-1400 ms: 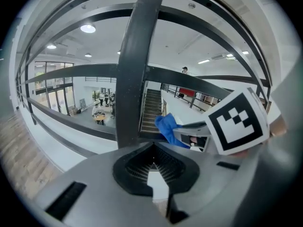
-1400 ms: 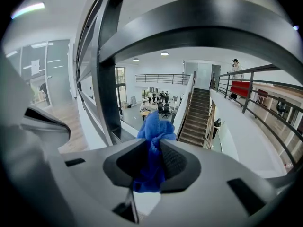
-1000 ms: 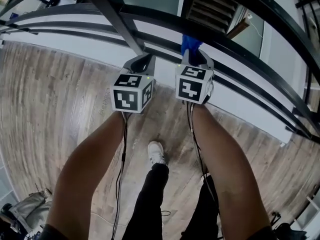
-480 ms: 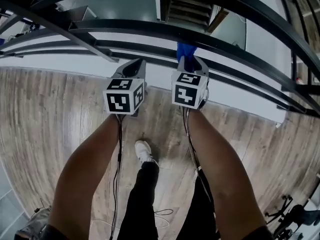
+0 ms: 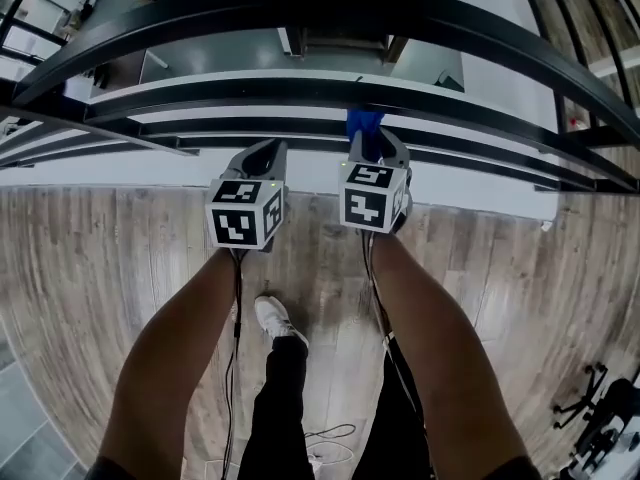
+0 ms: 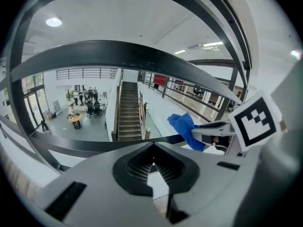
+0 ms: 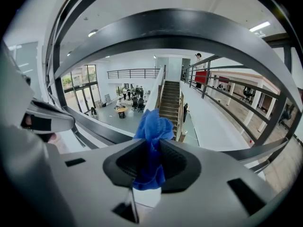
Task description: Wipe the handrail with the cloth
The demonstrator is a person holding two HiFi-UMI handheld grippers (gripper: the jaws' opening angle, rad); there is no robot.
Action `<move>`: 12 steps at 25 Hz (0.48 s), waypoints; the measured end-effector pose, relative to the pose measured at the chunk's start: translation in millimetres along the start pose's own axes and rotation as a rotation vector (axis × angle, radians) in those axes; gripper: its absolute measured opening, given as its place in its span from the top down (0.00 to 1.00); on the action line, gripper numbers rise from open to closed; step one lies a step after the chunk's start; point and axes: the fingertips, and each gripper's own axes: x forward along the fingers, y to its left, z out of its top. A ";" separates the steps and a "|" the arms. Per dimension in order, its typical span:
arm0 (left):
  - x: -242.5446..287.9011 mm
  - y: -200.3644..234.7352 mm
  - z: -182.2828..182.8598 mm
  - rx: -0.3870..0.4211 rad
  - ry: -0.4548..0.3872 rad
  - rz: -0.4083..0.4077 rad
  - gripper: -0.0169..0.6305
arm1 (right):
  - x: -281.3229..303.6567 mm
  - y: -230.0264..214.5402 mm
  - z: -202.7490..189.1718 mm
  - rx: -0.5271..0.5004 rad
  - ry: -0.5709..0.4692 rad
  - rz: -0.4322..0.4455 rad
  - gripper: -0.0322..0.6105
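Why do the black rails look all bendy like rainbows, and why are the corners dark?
Head view: the wide lens bows the handrail into an arc. Left gripper view: stronger fisheye, rails curl round, corners go black, a ceiling light glows. Right gripper view: same round bending, blue cloth close and clear.

Pale wood-plank floor (image 5: 100,268), one white sneaker (image 5: 270,317) below a black trouser leg (image 5: 282,403), thin cable (image 5: 330,434) looped on the boards, long staircase (image 7: 169,103) descending to a hall (far below), round table (image 7: 122,110), small group of people (image 6: 85,95), round ceiling light (image 6: 53,21).
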 end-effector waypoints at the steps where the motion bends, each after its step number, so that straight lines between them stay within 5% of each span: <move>1: 4.3 -10.6 0.6 0.004 0.002 -0.009 0.97 | -2.3 -9.6 -2.5 -0.003 0.002 -0.001 0.81; 12: 49.1 -119.9 14.6 0.046 0.017 -0.092 0.97 | -30.5 -132.2 -35.6 0.011 0.057 -0.069 0.81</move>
